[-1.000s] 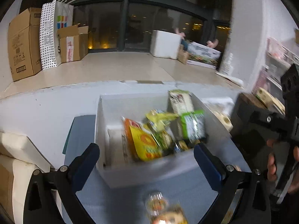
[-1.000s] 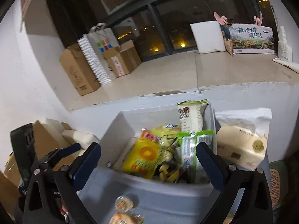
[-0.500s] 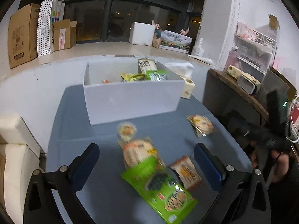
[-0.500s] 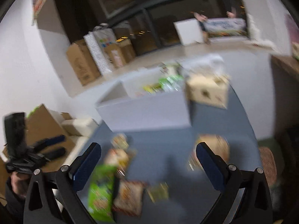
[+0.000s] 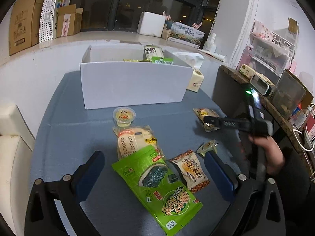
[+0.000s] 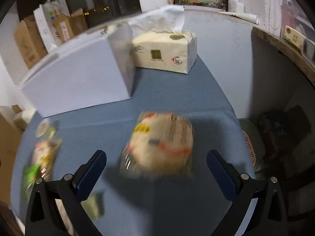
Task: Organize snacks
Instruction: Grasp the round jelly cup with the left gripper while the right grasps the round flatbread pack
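The left tool (image 5: 152,169) is spread wide and empty above a glossy green seaweed bag (image 5: 157,186) lying between its fingers on the blue counter (image 5: 65,137). Just beyond lie a clear cracker pack (image 5: 133,139) and a jelly cup (image 5: 124,116), then the white box (image 5: 133,82) with packets inside. The right tool (image 6: 156,173), also wide open and empty, hangs over a blurred cream packet (image 6: 161,143); farther off is a tissue pack (image 6: 165,51).

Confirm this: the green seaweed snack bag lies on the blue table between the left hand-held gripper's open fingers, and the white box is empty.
Not quite. The white box is not empty: the left wrist view shows snack packets sticking up inside it. The rest holds: green seaweed bag, blue table, left hand-held gripper open.
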Motion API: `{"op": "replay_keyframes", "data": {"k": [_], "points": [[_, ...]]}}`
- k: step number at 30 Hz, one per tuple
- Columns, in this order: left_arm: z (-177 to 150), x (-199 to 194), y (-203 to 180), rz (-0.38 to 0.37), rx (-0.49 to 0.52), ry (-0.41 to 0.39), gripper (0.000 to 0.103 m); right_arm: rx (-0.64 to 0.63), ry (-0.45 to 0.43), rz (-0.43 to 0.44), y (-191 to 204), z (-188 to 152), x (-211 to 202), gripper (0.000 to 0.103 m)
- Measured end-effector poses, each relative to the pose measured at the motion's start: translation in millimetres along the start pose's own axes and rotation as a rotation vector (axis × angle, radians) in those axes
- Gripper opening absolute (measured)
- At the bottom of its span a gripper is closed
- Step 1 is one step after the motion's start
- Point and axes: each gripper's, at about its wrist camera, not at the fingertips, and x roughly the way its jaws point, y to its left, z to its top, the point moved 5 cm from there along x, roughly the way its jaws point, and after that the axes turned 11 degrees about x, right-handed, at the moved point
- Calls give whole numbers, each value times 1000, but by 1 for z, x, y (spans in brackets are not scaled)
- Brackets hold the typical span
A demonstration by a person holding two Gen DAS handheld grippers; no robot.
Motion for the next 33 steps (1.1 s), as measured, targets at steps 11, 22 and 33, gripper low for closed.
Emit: {"op": "replay_keyframes", "data": {"k": [11, 22, 33], "points": [[12, 40, 19, 42, -45, 71, 103, -70, 13, 19, 17, -5, -7, 80], [35, 120, 59, 163, -72, 180, 102, -29, -107, 264, 29, -30, -111, 80], [35, 134, 58, 190, -6, 178, 36, -49, -100, 281, 34, -49, -104, 80]]}}
